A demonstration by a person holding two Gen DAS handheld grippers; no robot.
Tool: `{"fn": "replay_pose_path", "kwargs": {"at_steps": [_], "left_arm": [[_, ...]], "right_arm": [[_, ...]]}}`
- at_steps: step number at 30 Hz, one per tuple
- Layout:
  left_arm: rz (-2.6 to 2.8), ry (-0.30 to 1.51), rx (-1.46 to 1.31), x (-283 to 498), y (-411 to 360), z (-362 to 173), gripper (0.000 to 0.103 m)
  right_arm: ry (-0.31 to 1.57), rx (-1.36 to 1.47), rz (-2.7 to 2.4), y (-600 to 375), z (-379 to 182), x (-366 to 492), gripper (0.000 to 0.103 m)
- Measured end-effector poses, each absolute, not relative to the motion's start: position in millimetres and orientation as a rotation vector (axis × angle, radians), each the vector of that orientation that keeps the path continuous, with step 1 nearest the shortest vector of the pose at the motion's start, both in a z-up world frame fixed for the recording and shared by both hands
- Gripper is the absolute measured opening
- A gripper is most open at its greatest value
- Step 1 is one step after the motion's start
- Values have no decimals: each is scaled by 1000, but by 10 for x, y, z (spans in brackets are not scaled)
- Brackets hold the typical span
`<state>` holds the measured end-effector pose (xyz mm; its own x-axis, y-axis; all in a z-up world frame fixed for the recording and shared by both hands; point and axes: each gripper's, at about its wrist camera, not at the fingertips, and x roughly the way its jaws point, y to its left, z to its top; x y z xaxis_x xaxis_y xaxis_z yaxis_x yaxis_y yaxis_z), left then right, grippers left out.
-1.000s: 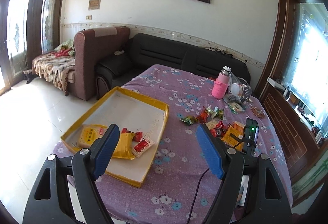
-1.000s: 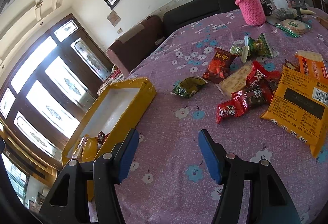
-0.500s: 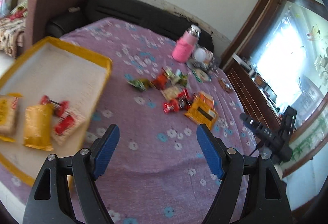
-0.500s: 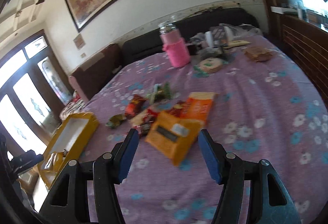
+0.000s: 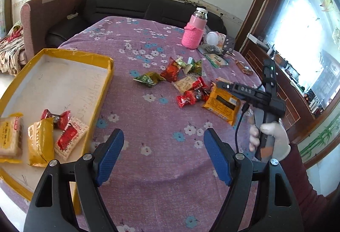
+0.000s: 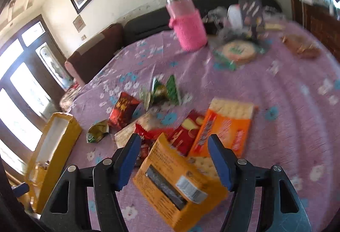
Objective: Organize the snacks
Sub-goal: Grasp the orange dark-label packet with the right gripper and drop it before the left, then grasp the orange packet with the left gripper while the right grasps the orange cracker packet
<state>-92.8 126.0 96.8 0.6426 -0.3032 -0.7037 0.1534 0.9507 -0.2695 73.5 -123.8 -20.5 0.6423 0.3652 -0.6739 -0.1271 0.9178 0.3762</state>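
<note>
A yellow tray (image 5: 63, 54) lies on the left of the purple flowered table and holds several packets, among them a yellow cracker pack (image 5: 40, 142) and red sweets (image 5: 56, 118). Loose snacks (image 5: 187, 83) lie in a heap at mid-table. My left gripper (image 5: 162, 155) hovers open over bare cloth between tray and heap, nothing between its fingers. My right gripper (image 6: 174, 159) hangs just above a yellow-orange packet (image 6: 176, 179); its jaws are opening and the pads do not touch it. An orange cracker packet (image 6: 225, 125) lies just beyond. In the left wrist view the right gripper (image 5: 225, 85), in a gloved hand (image 5: 274, 136), points at that yellow-orange packet (image 5: 221, 102).
A pink knit-covered flask (image 5: 193, 32) stands at the back of the table with a jar and bagged items (image 5: 214, 51) beside it. A black sofa (image 5: 127, 7) and a brown armchair (image 5: 42, 17) lie beyond the far edge. A wooden cabinet (image 5: 286, 92) flanks the right side.
Both views swung from the tray toward the snack heap. The right gripper came in low over the yellow-orange packet, and its jaws stand slightly wider. The left gripper stayed open.
</note>
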Motion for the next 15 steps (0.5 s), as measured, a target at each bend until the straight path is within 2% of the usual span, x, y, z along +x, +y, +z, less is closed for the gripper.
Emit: {"fn": "replay_pose_path", "kwargs": {"at_steps": [7,11,15], "left_arm": [[-250,897,-235,-643,1222,776,78],[-319,965,-286,-534,943,656,78],[-387,1029,-314,-474,519,494,78]], "right_arm": [[926,301,727,-883,-193,434,64],[877,317,633,-1031,-123,451,66],[815,450,494,-1481,-94,530,66]]}}
